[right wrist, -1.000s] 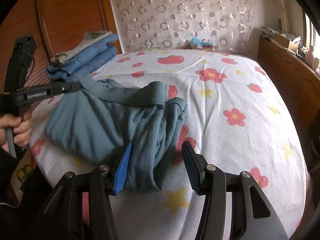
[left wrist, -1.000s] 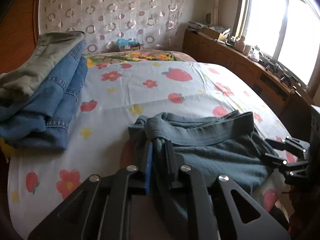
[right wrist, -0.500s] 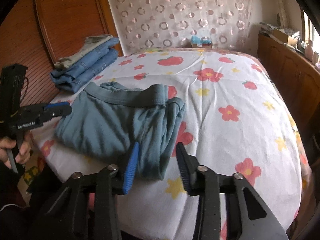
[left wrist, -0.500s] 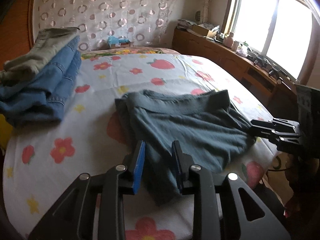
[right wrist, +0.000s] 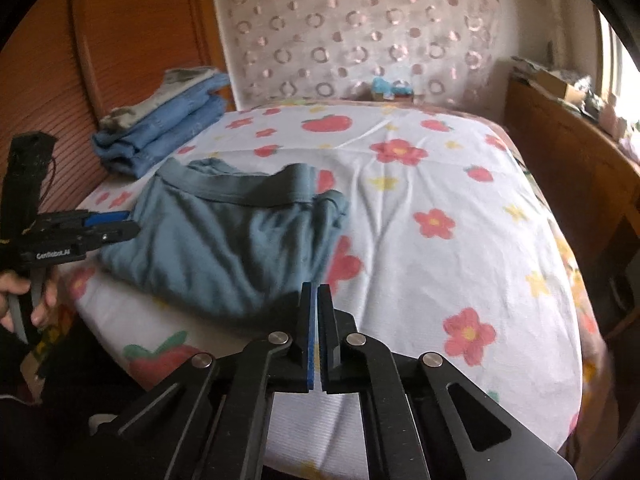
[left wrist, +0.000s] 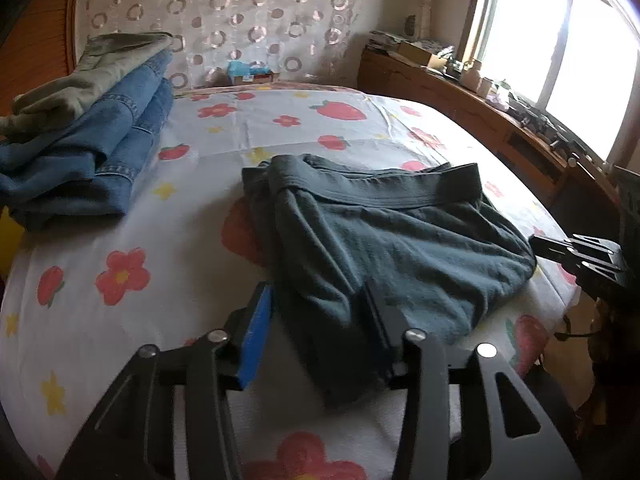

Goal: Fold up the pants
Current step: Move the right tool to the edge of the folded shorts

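Note:
Grey-blue pants (left wrist: 400, 240) lie folded on the flowered bed sheet (left wrist: 160, 260), waistband toward the far side. My left gripper (left wrist: 316, 286) hovers over their near corner; its jaws are opening, with cloth lying loose between the fingers and not pinched. In the right wrist view the pants (right wrist: 224, 248) sit left of centre. My right gripper (right wrist: 316, 286) is shut at their near edge, its pads together with no cloth seen between them. Each view shows the other gripper: the right gripper (left wrist: 576, 252) at the pants' right side, the left gripper (right wrist: 120, 226) at their left side.
A stack of folded jeans (left wrist: 100, 140) with an olive garment on top rests at the bed's far left by the wooden headboard (right wrist: 140, 40). A cluttered wooden sideboard (left wrist: 460, 92) runs under the window on the right. A hand (right wrist: 24, 292) holds the left gripper's handle.
The left gripper let go of the bunched waistband, opened and drew back. The right gripper's jaws, open around the pants' fold before, have come together. The pants now lie flatter.

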`<state>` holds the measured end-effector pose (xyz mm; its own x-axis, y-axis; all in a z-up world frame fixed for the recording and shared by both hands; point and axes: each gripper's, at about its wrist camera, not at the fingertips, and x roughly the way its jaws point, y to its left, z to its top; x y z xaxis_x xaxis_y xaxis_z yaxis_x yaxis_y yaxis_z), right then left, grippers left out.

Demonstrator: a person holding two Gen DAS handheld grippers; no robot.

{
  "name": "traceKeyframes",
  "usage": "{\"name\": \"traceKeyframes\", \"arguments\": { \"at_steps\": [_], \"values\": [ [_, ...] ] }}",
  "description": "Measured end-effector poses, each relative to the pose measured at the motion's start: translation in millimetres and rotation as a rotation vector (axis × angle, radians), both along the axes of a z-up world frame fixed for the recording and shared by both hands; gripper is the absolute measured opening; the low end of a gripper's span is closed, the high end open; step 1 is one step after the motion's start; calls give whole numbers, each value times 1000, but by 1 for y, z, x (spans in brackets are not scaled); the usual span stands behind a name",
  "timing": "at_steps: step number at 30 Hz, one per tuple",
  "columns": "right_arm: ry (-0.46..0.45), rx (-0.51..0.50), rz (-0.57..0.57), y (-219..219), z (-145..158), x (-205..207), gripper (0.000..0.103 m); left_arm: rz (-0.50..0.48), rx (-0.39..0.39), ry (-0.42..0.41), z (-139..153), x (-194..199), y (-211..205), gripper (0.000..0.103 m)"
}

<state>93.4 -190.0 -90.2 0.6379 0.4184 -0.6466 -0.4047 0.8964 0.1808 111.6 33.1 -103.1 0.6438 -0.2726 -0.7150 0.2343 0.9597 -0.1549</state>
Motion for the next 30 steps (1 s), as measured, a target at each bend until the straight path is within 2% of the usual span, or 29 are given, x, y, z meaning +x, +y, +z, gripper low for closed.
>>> {"name": "traceKeyframes", "arguments": {
  "at_steps": [2, 5, 12, 16, 19, 21, 23, 30],
  "values": [
    [-2, -3, -8, -2, -2, -1, 0, 16, 4, -7, -1, -1, 1, 52],
    [6, 37, -7, -6, -1, 0, 0, 23, -3, -10, -2, -1, 2, 53],
    [-6, 59, -2, -5, 7, -1, 0, 22, 23, -32, -2, -2, -2, 53],
    [-1, 51, 0, -2, 7, -1, 14, 22, 21, -33, -2, -2, -1, 53],
    [9, 46, 8, 3, 5, -1, 16, 23, 19, -37, -3, -2, 0, 54],
    [8, 50, 11, 5, 5, -1, 22, 25, 17, -40, -3, -3, -1, 54],
    [8, 62, 18, 7, 6, -2, 41, 26, 15, -41, -3, -3, 0, 54],
    [26, 41, 54, 18, 1, -5, 43, 29, 6, -44, -4, -3, 1, 55]
  ]
}}
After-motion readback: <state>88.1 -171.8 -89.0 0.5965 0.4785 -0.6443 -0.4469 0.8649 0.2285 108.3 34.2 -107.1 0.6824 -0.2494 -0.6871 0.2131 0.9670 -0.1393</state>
